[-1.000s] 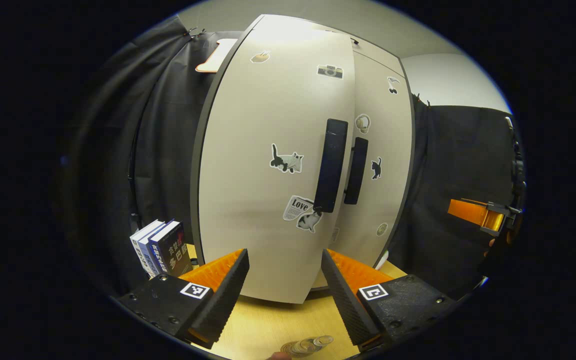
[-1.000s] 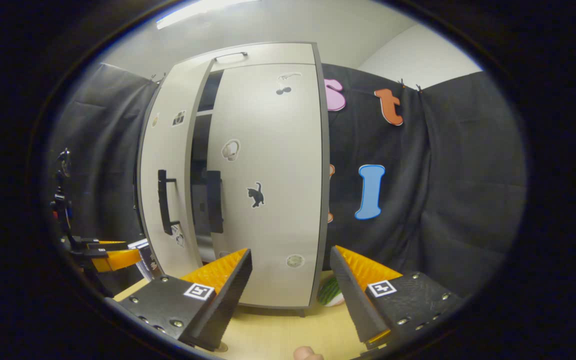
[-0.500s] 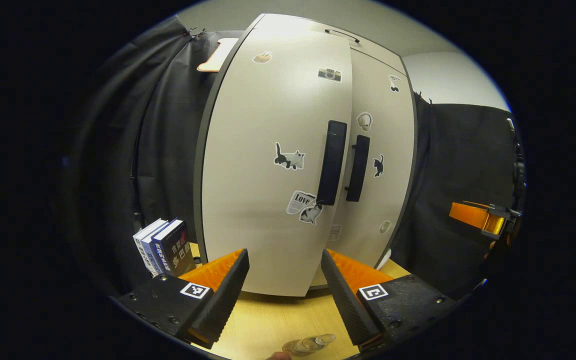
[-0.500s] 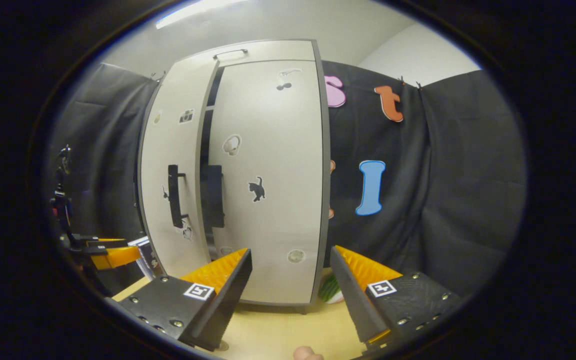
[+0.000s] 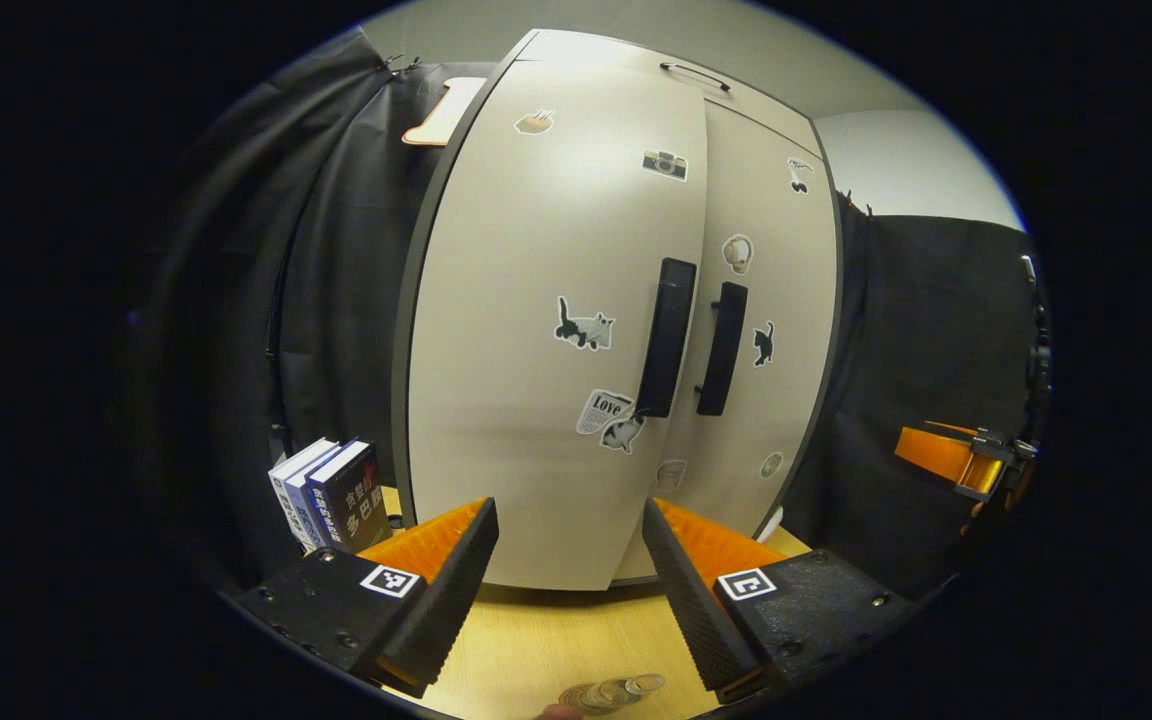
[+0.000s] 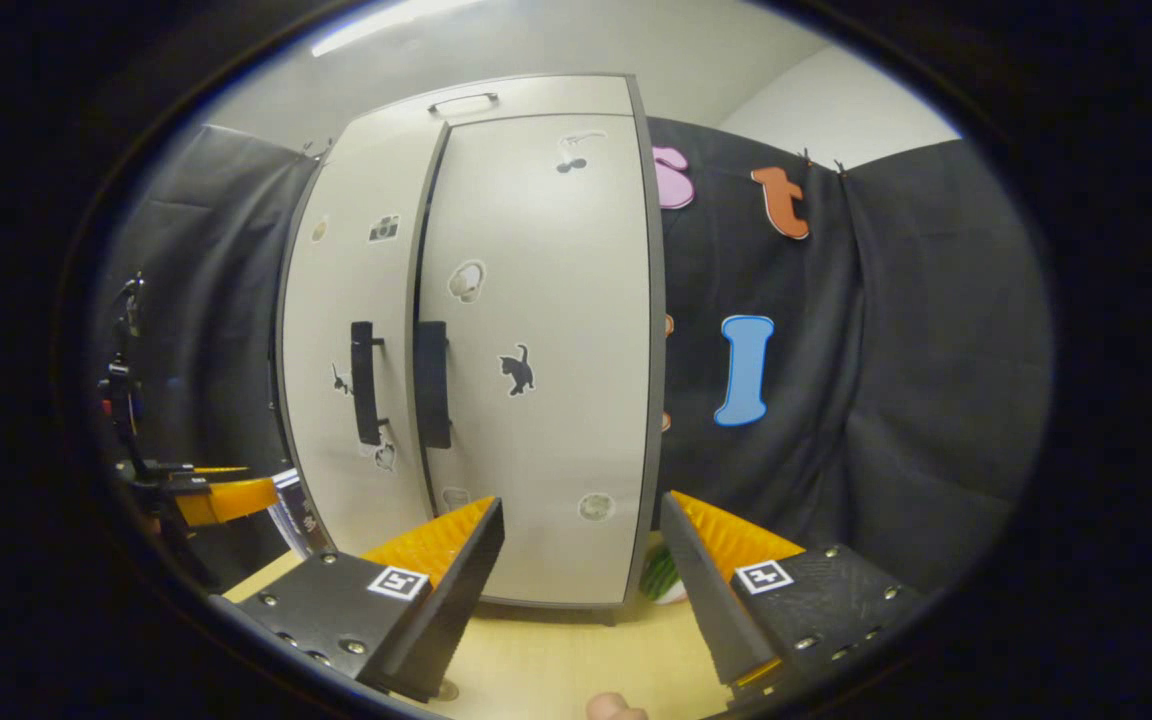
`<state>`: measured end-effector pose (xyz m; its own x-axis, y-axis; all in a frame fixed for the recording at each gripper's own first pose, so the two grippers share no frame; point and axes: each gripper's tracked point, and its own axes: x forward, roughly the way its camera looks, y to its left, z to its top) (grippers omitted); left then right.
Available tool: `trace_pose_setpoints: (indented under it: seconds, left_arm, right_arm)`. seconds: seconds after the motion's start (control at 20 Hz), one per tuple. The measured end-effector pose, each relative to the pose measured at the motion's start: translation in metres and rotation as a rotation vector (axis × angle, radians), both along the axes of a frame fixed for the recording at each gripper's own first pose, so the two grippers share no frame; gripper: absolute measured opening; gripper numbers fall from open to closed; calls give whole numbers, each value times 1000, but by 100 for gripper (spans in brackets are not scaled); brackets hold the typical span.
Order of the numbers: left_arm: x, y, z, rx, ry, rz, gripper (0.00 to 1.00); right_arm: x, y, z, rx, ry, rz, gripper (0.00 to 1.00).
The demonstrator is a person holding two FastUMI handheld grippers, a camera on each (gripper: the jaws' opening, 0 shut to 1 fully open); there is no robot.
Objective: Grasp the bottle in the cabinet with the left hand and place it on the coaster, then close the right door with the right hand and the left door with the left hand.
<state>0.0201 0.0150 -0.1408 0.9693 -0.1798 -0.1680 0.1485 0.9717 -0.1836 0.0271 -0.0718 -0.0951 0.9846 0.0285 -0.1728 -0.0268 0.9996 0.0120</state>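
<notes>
1. The bottle sits at the very bottom edge of the left gripper view, on the wooden table, a clear ribbed shape just below the gap between that gripper's fingers. It's cut off by the edge, so whether a coaster lies under it I cannot tell.
2. Left gripper: fingers spread wide, nothing between them, hovering over the table in front of the cabinet.
3. The left door looks shut or all but shut, its edge lining up beside the right door. The two dark handles stand side by side at the seam.
4. From the right gripper view the right door lies flush, with a thin dark line between it and the left door.
5. Right gripper: fingers apart, empty, held short of the cabinet.
6. Around it: a small stack of books standing just left of the cabinet, and a green striped object on the table by the cabinet's right corner.
7. Cat and camera stickers dot both doors.
8. Each gripper shows at the far edge of the other's view.
</notes>
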Motion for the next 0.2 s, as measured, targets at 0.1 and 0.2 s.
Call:
trace_pose_setpoints:
  seconds: [0.1, 0.2]
  left_arm:
    - [3, 3, 16, 16, -14, 12, 93]
    - [8, 7, 44, 29, -39, 37, 93]
  right_arm:
    - [5, 0, 15, 4, -25, 2, 93]
    - [14, -3, 37, 11, -58, -12, 96]
